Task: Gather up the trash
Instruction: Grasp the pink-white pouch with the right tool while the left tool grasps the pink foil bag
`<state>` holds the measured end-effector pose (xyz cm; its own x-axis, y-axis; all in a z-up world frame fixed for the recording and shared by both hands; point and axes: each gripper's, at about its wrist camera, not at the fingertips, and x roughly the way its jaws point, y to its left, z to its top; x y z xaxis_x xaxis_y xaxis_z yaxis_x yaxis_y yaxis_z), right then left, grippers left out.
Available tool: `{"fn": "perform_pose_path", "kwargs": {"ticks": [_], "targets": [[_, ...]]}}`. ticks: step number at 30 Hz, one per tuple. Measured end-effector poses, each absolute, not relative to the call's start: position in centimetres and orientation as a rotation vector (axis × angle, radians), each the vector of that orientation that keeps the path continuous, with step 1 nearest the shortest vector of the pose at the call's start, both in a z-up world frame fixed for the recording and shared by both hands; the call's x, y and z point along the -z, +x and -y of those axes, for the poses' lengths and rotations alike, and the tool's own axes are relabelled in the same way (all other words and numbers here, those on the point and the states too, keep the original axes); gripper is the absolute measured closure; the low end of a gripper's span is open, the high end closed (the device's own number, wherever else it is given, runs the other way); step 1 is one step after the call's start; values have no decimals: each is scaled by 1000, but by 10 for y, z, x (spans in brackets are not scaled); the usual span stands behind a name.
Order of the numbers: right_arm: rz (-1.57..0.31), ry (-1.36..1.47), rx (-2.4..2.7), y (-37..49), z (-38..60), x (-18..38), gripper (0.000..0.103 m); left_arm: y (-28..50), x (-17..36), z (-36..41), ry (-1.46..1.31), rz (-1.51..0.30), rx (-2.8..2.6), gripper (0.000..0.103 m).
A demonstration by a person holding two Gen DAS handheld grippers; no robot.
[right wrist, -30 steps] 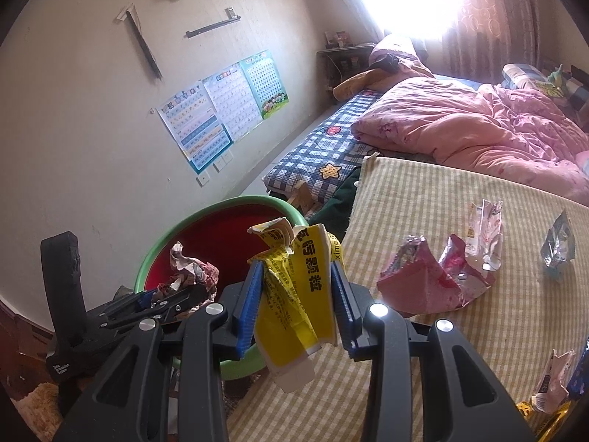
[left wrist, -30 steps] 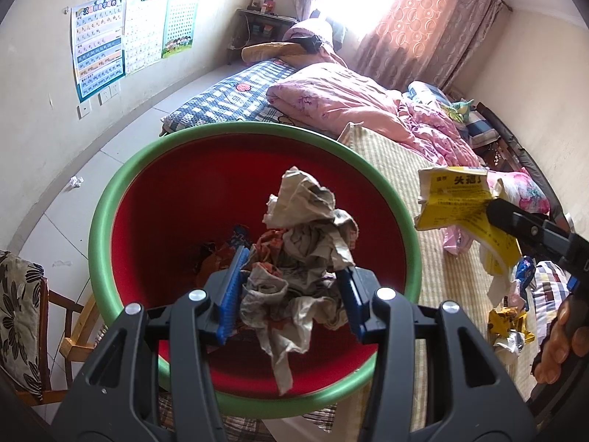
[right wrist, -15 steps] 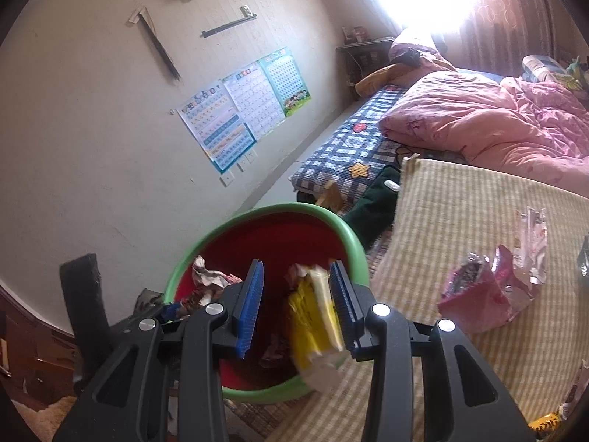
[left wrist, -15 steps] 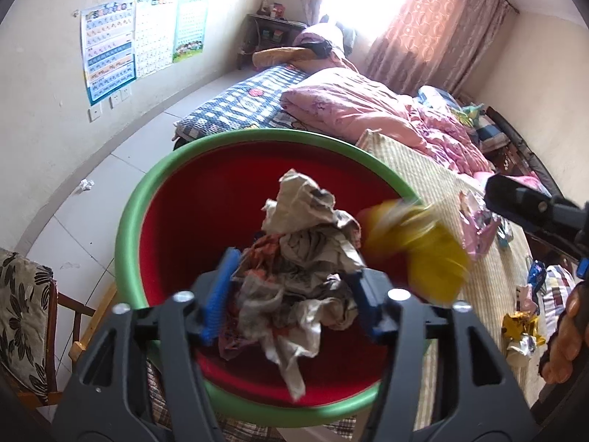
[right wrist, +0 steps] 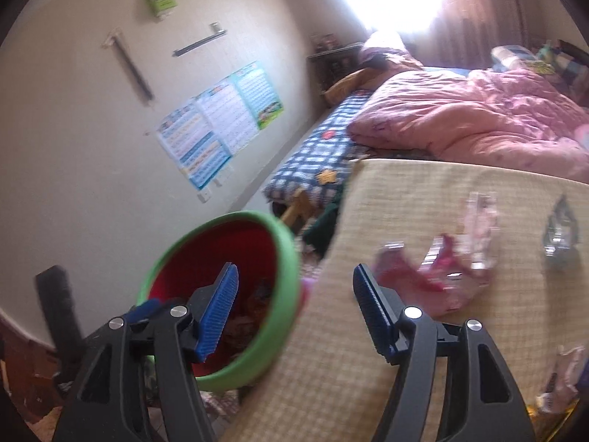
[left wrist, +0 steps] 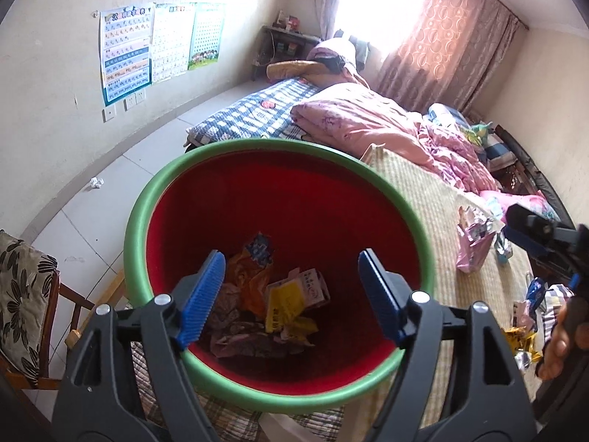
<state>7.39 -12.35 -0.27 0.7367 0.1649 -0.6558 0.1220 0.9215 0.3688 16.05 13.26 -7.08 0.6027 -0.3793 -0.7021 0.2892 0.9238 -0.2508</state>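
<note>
Bedroom setting: cream walls with glossy charts (left wrist: 127, 51), pale tiled floor, sunlit window behind patterned curtains. Woven straw mat (right wrist: 423, 199), checked weave, covers the near end of the bed; beyond it a rumpled pink quilt (left wrist: 364, 121) over a blue-and-white checked sheet.

Round bin (left wrist: 147, 206), smooth plastic, green rolled rim, red inner wall, stands beside the mat's edge. Left gripper (left wrist: 292, 296) hangs directly over its mouth, tilted downward; black frame, ribbed blue pads. Jaws are opening, nothing between them, pads clear of everything.

Trash at the bin's bottom, below and ahead of the left gripper: crumpled greyish paper (left wrist: 235, 335), a yellow packet (left wrist: 283, 304) creased flat, an orange wrapper (left wrist: 250, 283), a small blue-printed scrap (left wrist: 259, 245).

Right gripper (right wrist: 292, 311), same build, tilted downward. Its left pad lies over the bin's opening, its right pad over the mat; the rim passes between them. Jaws opening, empty. Right wrist view is motion-blurred.

Ahead and to the right of the right gripper, on the mat: crinkled pink foil wrappers (right wrist: 438, 269), and farther right a silver foil packet (right wrist: 559, 235). Loose, untouched.

Left wrist view, right edge: fingers of the person's hand (left wrist: 563, 342) curled around the right tool's handle.
</note>
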Motion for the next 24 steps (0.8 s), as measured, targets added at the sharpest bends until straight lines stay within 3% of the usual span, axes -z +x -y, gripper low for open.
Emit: {"fn": "perform_pose_path", "kwargs": {"ticks": [2,14,16,18,21,24], "targets": [[-733,411,55,73,151,7,30,156,68,-130,-117,-828,386,31],[-941,536,273,126,272,89,30,124,62,-97,-103,-842,393,29],[-957,554,246,130,274,97,44,121,59,-87,-101,-837,419,29],[-952,557,203,130,275,94,68,119,55,-69,-87,-831,463,28],[-936,568,155,118,278,83,75,117,48,-41,-56,-816,532,28],[-892,536,126,97,279,63,76,117,41,-3,-3,-795,634,17]]}}
